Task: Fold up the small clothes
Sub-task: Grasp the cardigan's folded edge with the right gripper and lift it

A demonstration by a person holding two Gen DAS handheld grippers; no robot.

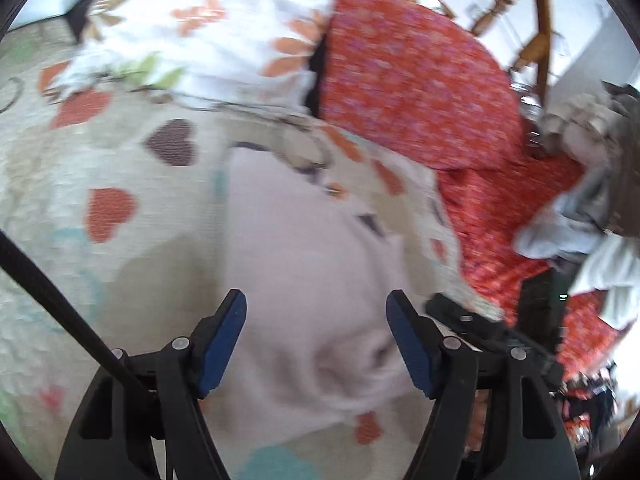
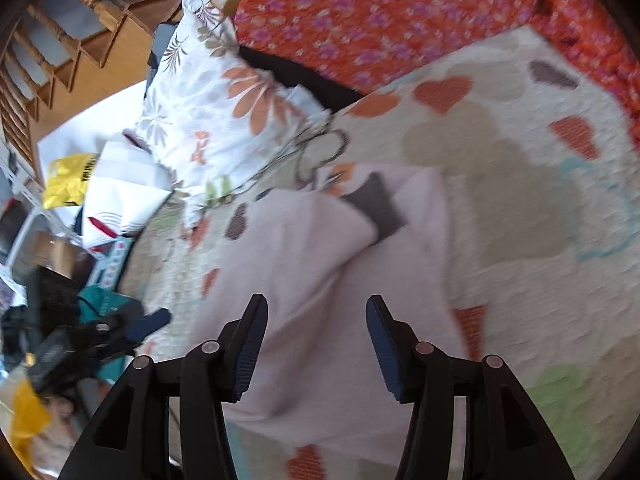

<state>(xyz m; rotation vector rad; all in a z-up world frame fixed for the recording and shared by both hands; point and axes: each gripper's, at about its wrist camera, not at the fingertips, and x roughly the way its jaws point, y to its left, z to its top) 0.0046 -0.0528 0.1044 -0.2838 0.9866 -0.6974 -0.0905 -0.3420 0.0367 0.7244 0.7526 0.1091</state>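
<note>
A pale pink garment lies partly folded on a cream bedspread with a heart pattern. My left gripper hovers over it, jaws wide apart, blue pads clear of the cloth. In the right wrist view the same garment shows a folded-over flap and a dark grey patch near its far end. My right gripper is open above the garment's near part, nothing pinched. The other gripper shows at the side of each view, the right gripper and the left gripper.
A white floral pillow lies at the bed's far side, beside a red flowered cushion. Pale blue-grey clothes are heaped on the red cover. Wooden railings and floor clutter lie beyond the bed's edge.
</note>
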